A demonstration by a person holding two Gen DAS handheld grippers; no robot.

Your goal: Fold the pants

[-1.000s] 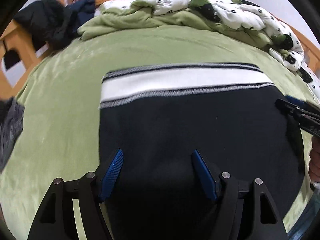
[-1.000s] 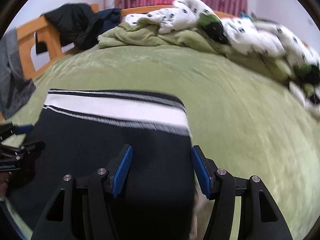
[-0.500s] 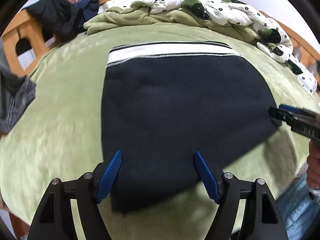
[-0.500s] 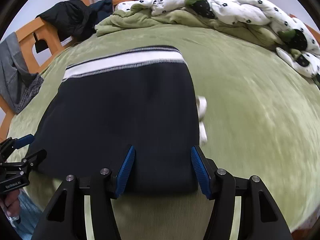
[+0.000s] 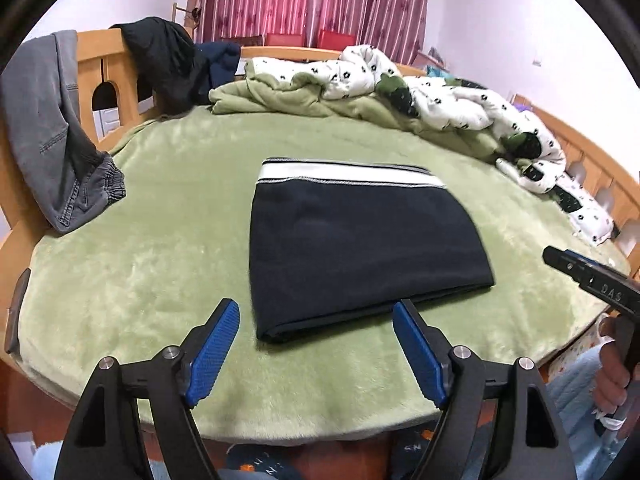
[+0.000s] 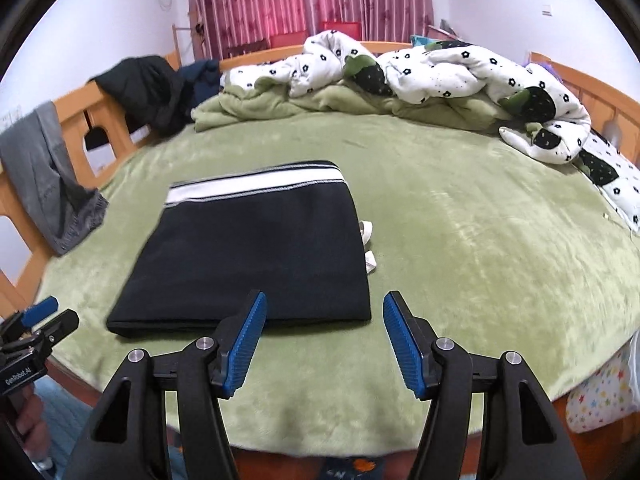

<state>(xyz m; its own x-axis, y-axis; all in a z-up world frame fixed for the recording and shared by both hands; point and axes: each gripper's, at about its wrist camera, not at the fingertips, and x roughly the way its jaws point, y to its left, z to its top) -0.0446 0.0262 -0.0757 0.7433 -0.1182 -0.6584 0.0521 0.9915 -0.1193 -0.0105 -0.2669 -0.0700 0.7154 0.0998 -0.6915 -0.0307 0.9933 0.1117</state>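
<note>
Green plush blanket (image 5: 160, 280) covers the bed beneath both claws. Left claw (image 5: 316, 344) hangs over the near edge, its blue-padded jaws opening with nothing between them; right claw (image 6: 324, 340) stands apart and empty too. Just beyond both lie the folded dark navy pants with a white striped waistband (image 5: 360, 248), flat in the middle of the bed. Farther back sit a crumpled white flower-print quilt (image 6: 440, 72) and red striped curtains (image 5: 312, 4).

"DAS" on right hand-held gripper (image 5: 592, 280), "GenRobot.AI" on left hand-held gripper (image 6: 18, 376)
</note>
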